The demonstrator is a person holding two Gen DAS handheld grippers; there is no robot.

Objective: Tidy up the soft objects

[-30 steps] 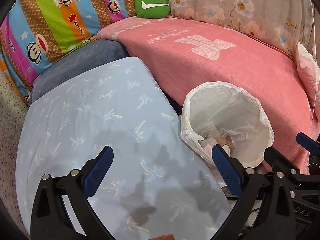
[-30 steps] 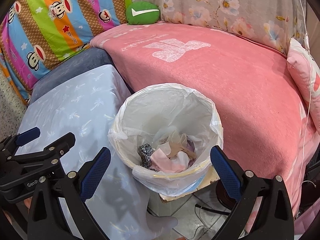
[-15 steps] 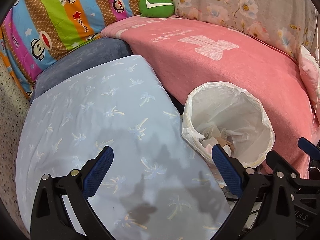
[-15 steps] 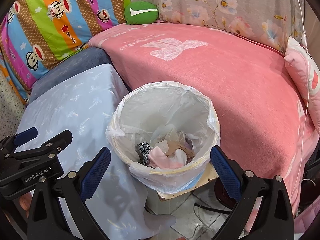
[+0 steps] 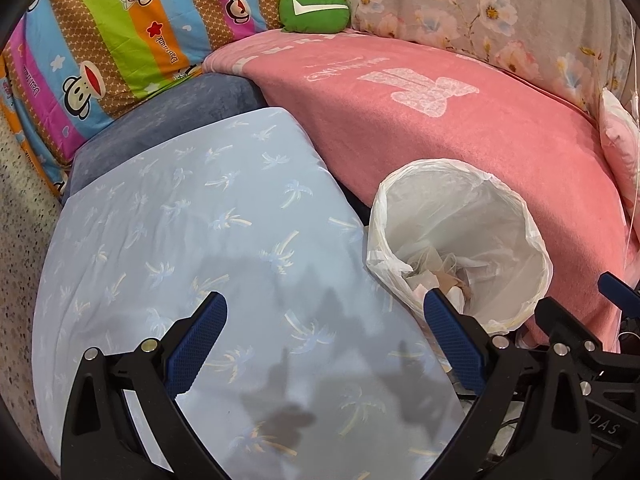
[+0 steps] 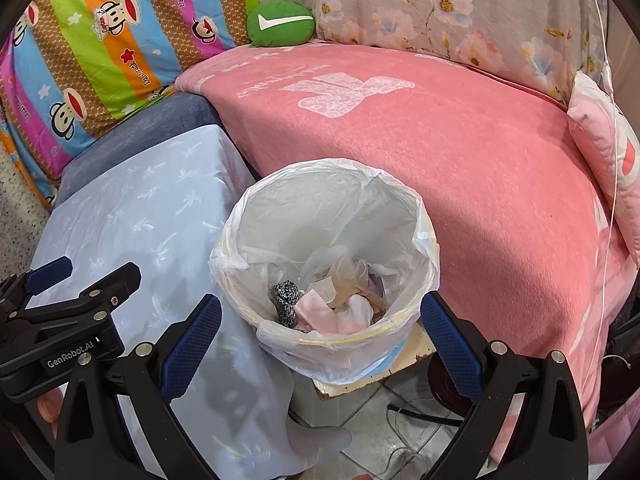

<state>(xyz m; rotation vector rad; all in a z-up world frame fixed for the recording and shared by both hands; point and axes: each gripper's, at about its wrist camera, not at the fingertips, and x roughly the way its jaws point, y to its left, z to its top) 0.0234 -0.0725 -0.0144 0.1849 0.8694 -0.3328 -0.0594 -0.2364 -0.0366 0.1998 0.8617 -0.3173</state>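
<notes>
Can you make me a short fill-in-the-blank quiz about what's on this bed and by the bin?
1. The small cushion at the far corner of the pink blanket is ____ with a white mark.
2. The bin is lined with a ____ plastic bag.
3. The light blue cloth is printed with small ____ trees.
4. Both the left gripper and right gripper are ____ and hold nothing.

Missing words: green; white; palm; open
</notes>
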